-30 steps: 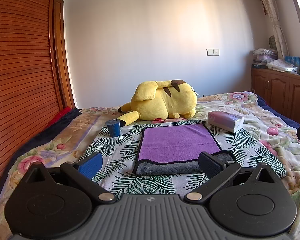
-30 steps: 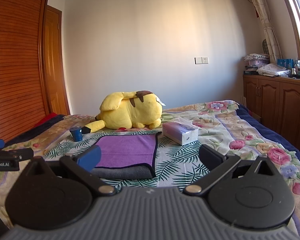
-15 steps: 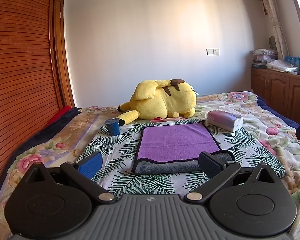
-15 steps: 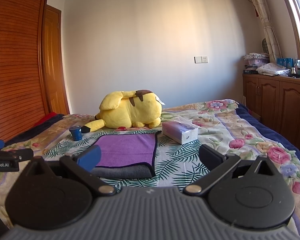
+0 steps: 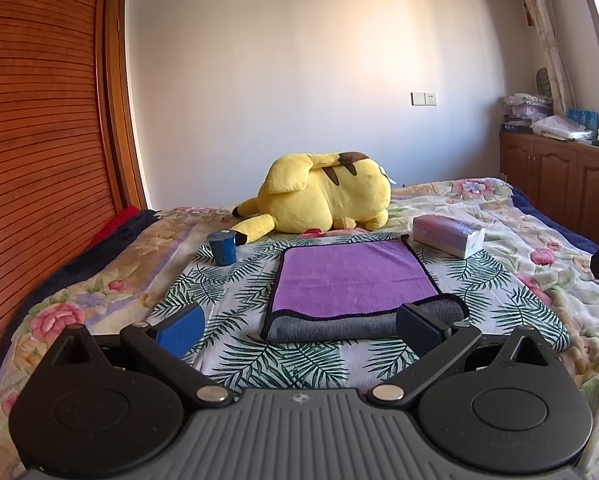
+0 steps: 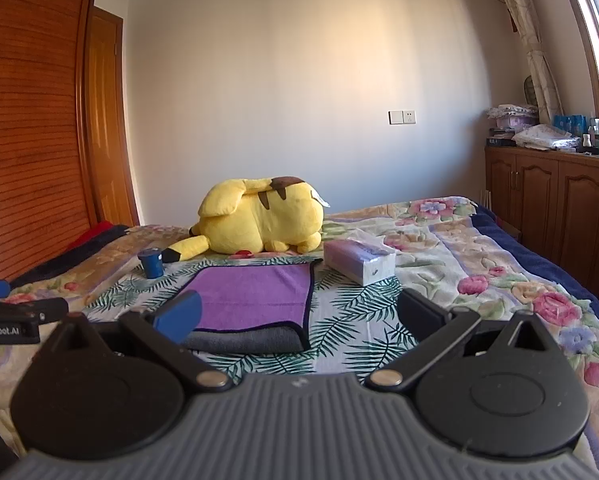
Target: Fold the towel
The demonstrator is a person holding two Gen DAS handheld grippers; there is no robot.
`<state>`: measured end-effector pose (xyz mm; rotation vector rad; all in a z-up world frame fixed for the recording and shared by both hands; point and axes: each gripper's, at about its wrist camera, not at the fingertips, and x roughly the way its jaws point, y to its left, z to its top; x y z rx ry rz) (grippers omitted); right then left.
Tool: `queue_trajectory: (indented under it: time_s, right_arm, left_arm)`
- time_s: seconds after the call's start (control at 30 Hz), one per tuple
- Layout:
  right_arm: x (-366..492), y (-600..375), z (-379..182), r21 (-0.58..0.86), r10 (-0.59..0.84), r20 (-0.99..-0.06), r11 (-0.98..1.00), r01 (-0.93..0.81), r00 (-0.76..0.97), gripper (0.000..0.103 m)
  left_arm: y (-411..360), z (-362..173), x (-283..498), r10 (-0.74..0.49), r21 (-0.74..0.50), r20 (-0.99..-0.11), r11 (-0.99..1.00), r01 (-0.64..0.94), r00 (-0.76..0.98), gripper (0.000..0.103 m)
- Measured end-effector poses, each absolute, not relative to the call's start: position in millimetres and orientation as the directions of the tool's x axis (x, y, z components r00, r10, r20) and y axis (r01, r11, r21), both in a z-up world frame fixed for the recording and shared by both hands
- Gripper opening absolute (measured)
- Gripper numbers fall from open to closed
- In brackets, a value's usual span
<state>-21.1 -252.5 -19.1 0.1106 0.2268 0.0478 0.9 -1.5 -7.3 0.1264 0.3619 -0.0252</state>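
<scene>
Towel lies on the leaf-print sheet in the middle of the bed, purple face up, grey underside rolled out along the near edge, so it looks already folded at least once; I judge I'm between folds, or at the approach for the next one. My left gripper is low and level just short of the near edge, jaws spread wide, holding nothing, its right finger in front of the towel's near right corner. My right gripper sits further right, also spread and empty, its left finger overlapping the near edge. Next move, I reckon: pinch the two near corners and carry them to the far edge. Pikachu plush, blue cup and tissue box stand beyond, clear of the fold.
</scene>
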Motion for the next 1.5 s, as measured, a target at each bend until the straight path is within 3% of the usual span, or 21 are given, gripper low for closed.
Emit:
queue_trajectory:
  time_s: [1.5]
  right_arm:
    - [88.4, -218.9, -48.1, 0.067, 0.133, -0.415, 0.991, -0.115, 0.9, 0.103]
  left_arm:
    - [26.2, -58.9, 149.9, -0.041, 0.137, -0.534, 0.982, 0.134, 0.844, 0.103]
